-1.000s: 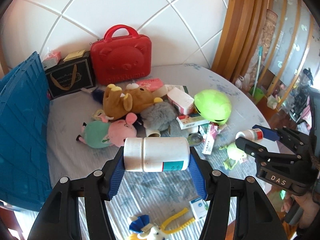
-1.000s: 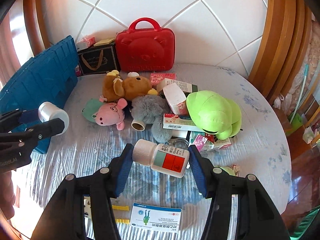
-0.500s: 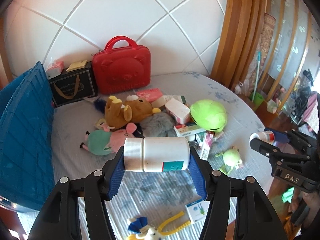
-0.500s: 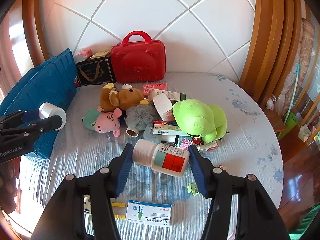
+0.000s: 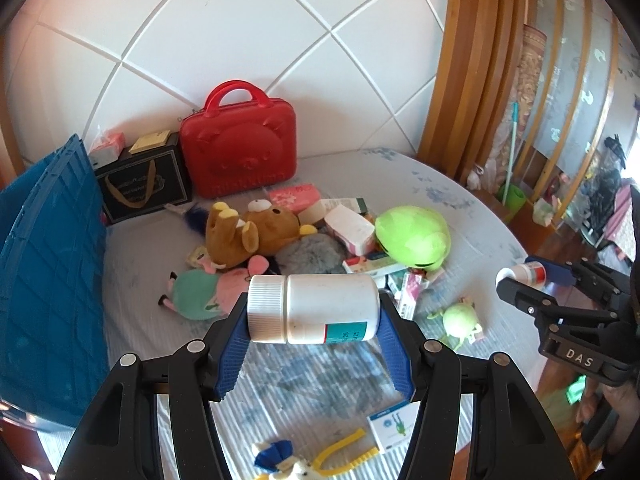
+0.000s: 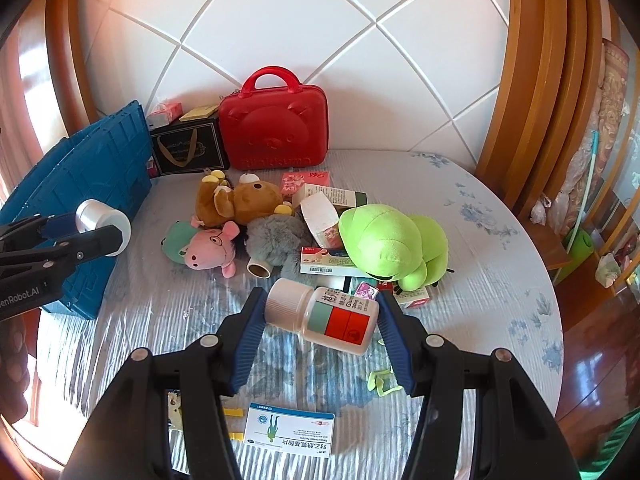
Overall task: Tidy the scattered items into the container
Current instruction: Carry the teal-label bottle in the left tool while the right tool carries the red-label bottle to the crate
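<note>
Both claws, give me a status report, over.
Left claw shut on white bottle. Right claw shut on red-label bottle. Blue crate at left, nothing blocking. Toys and boxes not yet tidied.

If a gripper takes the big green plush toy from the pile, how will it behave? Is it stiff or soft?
The green plush toy looks stuffed and rounded, so it will probably squash between the pads, not resist. It seems bulky but likely light. It lies partly over the medicine boxes, so lifting it may shift them.
</note>
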The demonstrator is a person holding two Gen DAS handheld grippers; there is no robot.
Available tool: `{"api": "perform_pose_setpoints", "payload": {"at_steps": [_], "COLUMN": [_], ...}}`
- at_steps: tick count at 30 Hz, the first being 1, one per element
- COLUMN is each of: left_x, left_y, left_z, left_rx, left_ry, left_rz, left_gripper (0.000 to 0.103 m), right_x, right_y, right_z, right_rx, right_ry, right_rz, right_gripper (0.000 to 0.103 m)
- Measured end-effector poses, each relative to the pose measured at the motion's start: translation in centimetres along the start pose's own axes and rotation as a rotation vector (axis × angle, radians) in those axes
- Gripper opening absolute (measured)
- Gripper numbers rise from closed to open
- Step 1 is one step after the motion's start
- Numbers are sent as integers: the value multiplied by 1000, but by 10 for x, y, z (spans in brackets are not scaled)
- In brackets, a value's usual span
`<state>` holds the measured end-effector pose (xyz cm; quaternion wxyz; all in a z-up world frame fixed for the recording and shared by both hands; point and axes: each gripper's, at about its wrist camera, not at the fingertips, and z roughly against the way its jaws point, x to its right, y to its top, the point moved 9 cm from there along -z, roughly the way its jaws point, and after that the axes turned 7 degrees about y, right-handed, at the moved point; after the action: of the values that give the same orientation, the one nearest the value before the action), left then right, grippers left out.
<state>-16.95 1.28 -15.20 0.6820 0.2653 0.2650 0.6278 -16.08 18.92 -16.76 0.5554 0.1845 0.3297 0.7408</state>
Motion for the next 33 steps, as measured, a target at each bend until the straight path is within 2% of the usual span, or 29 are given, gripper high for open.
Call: {"api": "perform_pose_setpoints", "payload": {"at_steps": [17,33], "left_x": [-13,-64], "left_y": [3,-6], "left_z": [7,23], "left_rx": [21,58], "left_ry": [7,12], "left_rz": [-5,43], "left_gripper": [59,59], "right_x": [-9,-63], "right_y": [9,22], "right_z": [2,2], "right_rx": [17,23], "right_ry": [-6,-12], "right_rz": [13,66], "right_gripper": [55,55]}}
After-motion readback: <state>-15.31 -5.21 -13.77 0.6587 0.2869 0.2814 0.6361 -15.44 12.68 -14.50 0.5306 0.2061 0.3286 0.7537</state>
